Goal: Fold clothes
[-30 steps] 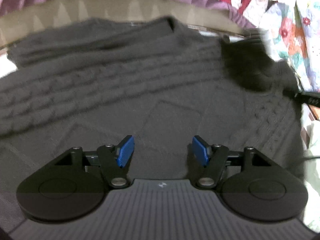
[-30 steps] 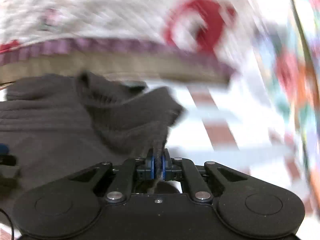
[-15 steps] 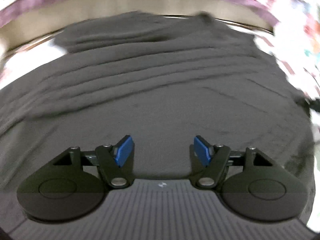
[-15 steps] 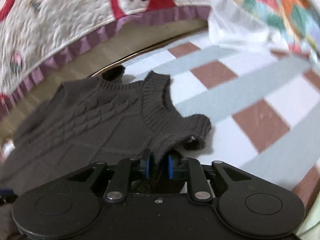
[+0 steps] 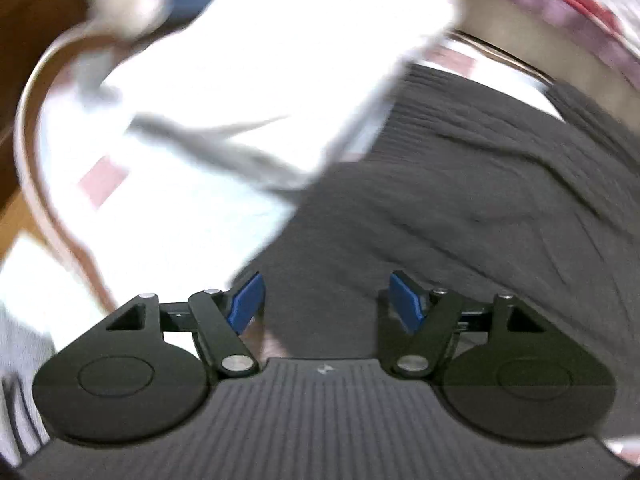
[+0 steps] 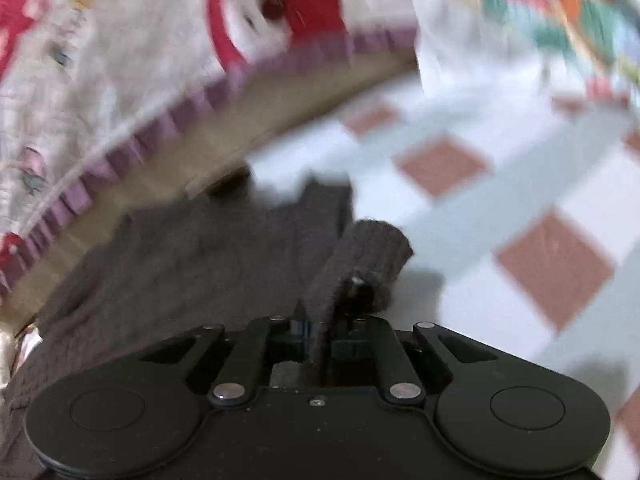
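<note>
A dark grey cable-knit sweater vest lies spread on a checked sheet. In the left wrist view my left gripper is open with blue pads, empty, hovering over the vest's left edge. In the right wrist view my right gripper is shut on a ribbed shoulder strap of the vest; the strap loops up from between the fingers. The view is motion-blurred.
The sheet has white, pale blue and brown checks. A quilt with a purple border and red pattern lies behind the vest. A white cloth and brown wood lie left of the vest. Floral fabric is at far right.
My left gripper has swung left, from over the vest's middle to its left edge, staying open. My right gripper stays shut on the strap and has pulled it rightward and lower.
</note>
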### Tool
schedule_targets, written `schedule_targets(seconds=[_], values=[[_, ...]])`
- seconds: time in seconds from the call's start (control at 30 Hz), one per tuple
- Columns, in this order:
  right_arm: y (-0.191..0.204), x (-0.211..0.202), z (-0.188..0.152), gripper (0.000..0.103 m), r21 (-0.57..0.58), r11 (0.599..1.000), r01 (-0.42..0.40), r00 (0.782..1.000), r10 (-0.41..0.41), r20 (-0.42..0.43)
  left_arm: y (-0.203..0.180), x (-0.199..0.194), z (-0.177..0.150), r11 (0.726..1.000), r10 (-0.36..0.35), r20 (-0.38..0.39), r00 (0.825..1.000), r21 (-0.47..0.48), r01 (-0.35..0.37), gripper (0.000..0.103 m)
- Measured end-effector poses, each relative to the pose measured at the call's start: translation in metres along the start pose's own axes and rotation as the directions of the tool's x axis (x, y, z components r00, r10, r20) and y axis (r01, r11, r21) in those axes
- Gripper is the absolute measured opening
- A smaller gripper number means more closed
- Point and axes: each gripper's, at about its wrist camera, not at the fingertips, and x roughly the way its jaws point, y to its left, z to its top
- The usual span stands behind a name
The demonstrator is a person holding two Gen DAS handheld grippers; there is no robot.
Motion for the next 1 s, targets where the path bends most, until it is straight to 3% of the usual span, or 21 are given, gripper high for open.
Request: schedule_targets(seconds=[0.1,0.2,0.33,0.47,0.6,0.7,0.9,0.97,1.0], values=[[-0.004,-0.031,0.006,0.007,-0.057,0.997,0.056,0.996,-0.051,0.079,0.039,0.008,0.0,0.98,-0.086,-0.051,0.995,-0.183,0.075,0.069],[-0.011,-0.031,-0.002,0.007,-0.102,0.99,0.099,0.994,-0.094,0.05,0.043,0.016,-0.005,0.983,-0.07,-0.091,0.993,-0.173,0.054,0.069],[-0.02,-0.016,-0.017,0.008,-0.103,0.985,0.139,0.99,-0.141,-0.013,0.041,0.027,-0.008,0.979,-0.112,-0.141,0.984,-0.185,0.085,0.073],[-0.019,-0.009,-0.023,0.01,-0.097,0.985,0.139,0.989,-0.143,-0.03,0.031,0.027,-0.01,0.984,-0.111,-0.119,0.987,-0.152,0.092,0.073],[-0.021,-0.007,-0.024,0.01,-0.08,0.989,0.125,0.991,-0.128,-0.035,0.024,0.034,-0.001,0.957,-0.197,-0.04,0.98,-0.226,0.183,0.073],[-0.02,-0.004,-0.026,0.012,-0.067,0.99,0.126,0.991,-0.129,-0.041,0.017,0.037,0.004,0.964,-0.177,0.001,0.984,-0.204,0.174,0.073],[-0.029,-0.002,-0.035,0.032,0.051,0.997,0.064,0.995,-0.06,-0.075,0.006,0.041,0.004,0.974,-0.157,0.0,0.988,-0.164,0.155,0.074],[-0.032,-0.004,-0.038,0.041,0.086,0.996,0.026,0.997,-0.02,-0.074,0.008,0.042,0.003,0.962,-0.203,0.0,0.979,-0.186,0.199,0.073],[-0.032,-0.004,-0.039,0.046,0.092,0.996,0.011,0.997,-0.004,-0.075,0.009,0.042,0.002,0.954,-0.23,0.003,0.973,-0.195,0.227,0.067]])
